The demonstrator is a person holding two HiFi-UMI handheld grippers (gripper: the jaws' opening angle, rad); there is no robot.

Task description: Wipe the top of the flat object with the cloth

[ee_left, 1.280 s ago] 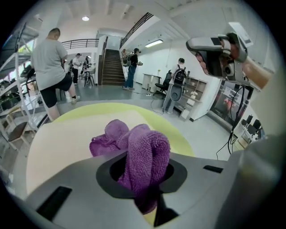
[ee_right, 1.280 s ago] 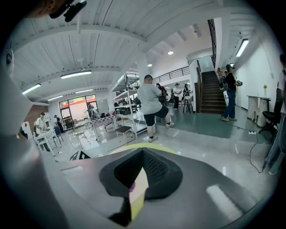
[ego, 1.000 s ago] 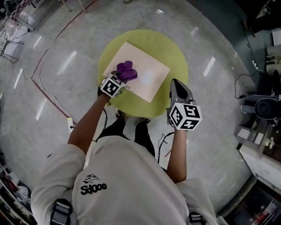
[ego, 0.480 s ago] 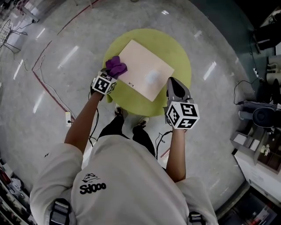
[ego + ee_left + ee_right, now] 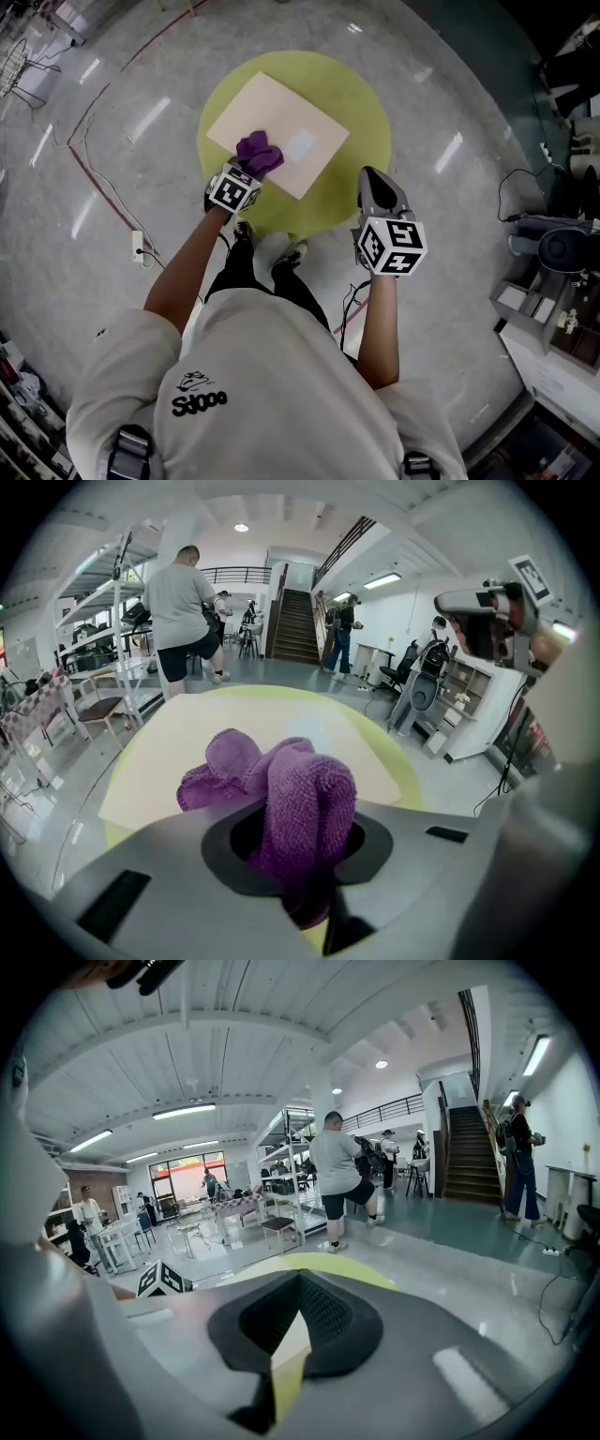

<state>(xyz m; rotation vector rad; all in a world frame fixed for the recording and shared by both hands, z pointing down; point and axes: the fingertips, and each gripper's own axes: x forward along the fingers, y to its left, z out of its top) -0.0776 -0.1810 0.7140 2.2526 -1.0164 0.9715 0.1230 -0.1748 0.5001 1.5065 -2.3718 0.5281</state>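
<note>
A beige flat board [image 5: 281, 120] lies on a round yellow-green table [image 5: 361, 141]. A bunched purple cloth [image 5: 258, 153] rests on the board near its near edge. My left gripper [image 5: 249, 170] is shut on the cloth, which bulges out between the jaws [image 5: 281, 785] over the board [image 5: 178, 738]. My right gripper [image 5: 372, 180] hovers at the table's near right rim, off the board, shut with nothing in it. In the right gripper view the jaws [image 5: 275, 1358] meet, with only a thin sliver of the table [image 5: 323, 1265] showing.
The table stands on a glossy grey floor with cables [image 5: 89, 178] and a red line to the left. Shelving and equipment [image 5: 553, 244] stand at the right. Several people [image 5: 183, 602], chairs and a staircase [image 5: 295, 625] are farther off.
The left gripper dragged the cloth to the board's left corner, then back right along its near edge. The right gripper has stayed in place.
</note>
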